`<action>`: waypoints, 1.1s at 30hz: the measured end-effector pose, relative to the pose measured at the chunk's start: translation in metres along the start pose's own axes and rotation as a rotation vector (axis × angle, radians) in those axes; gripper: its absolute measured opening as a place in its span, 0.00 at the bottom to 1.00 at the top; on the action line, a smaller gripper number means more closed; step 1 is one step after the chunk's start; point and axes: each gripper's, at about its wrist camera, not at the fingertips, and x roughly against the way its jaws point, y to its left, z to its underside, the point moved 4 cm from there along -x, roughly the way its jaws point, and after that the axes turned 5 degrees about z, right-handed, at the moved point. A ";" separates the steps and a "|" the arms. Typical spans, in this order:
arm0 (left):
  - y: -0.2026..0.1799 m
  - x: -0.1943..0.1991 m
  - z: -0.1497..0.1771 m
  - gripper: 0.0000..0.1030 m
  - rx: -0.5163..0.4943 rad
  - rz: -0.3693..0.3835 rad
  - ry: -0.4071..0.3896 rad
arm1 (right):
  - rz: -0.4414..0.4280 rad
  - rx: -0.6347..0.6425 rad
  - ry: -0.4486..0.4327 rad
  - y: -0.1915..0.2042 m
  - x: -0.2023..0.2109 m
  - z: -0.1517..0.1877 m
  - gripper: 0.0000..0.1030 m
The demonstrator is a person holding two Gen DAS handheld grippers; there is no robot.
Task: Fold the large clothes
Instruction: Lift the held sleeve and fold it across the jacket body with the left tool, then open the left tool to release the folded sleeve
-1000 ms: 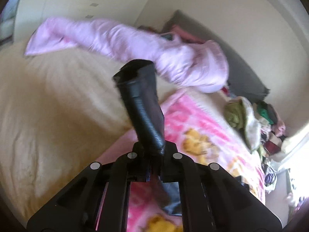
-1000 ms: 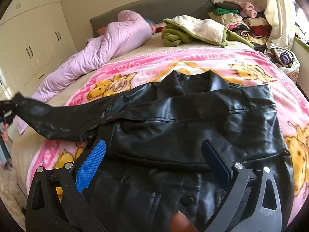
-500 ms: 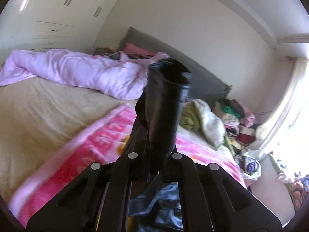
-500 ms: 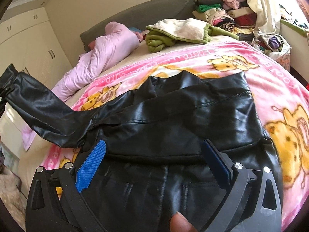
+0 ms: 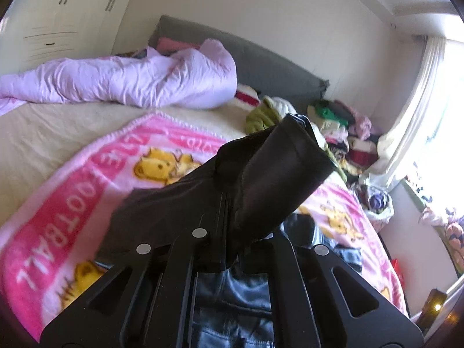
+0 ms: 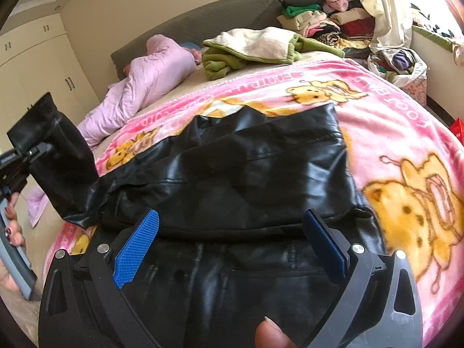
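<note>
Grippers, two. Left hand-held gripper (image 5: 229,232): black jaws pressed together, pinching the sleeve (image 5: 278,174) of the jacket near its cuff and holding it raised off the bed; the cuff's open end stands up beyond the fingers. The same gripper shows at the left edge of the right wrist view (image 6: 32,152), sleeve (image 6: 58,156) lifted beside it.

Right hand-held gripper (image 6: 232,249): jaws spread wide, holding nothing, two blue textured pads (image 6: 136,249), poised over the lower half of the jacket.

Jacket (image 6: 246,179), one: black, glossy, leather-like, stitched seams, lying flat on the blanket with collar toward the headboard and one sleeve drawn up to the left.

Blanket (image 6: 391,133), one: pink fleece, yellow cartoon bears, white lettering; bare pink margin to the right of the jacket and beyond its collar.

Bed sheet (image 5: 43,133), cream, exposed left of the blanket.

Quilt (image 5: 130,81), one: pale lilac, crumpled, long roll by the headboard (image 6: 203,26), grey, padded.

Garment (image 6: 252,46), one: green with cream lining, heaped.

Clothes pile (image 6: 324,20), mixed colours, against the curtain (image 6: 385,8).

Wardrobe (image 5: 58,20), white, to the left.
</note>
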 end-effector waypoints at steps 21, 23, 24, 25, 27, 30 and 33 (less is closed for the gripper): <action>-0.079 -0.072 0.136 0.01 -0.253 0.091 0.309 | 0.063 -0.098 0.007 -0.046 0.004 -0.015 0.96; -0.081 -0.076 0.145 0.02 -0.272 0.092 0.335 | 0.036 -0.134 0.018 -0.046 0.002 -0.018 0.96; -0.082 -0.076 0.148 0.03 -0.282 0.094 0.342 | 0.021 -0.146 0.026 -0.045 0.000 -0.019 0.96; -0.083 -0.076 0.152 0.03 -0.299 0.102 0.355 | 0.007 -0.155 0.035 -0.044 -0.001 -0.020 0.96; -0.085 -0.076 0.155 0.04 -0.327 0.101 0.371 | -0.050 -0.176 0.068 -0.038 -0.007 -0.022 0.96; -0.085 -0.076 0.156 0.06 -0.357 0.093 0.396 | -0.144 -0.216 0.148 -0.028 -0.023 -0.022 0.96; -0.085 -0.075 0.156 0.10 -0.378 0.081 0.416 | -0.194 -0.229 0.216 -0.014 -0.040 -0.021 0.95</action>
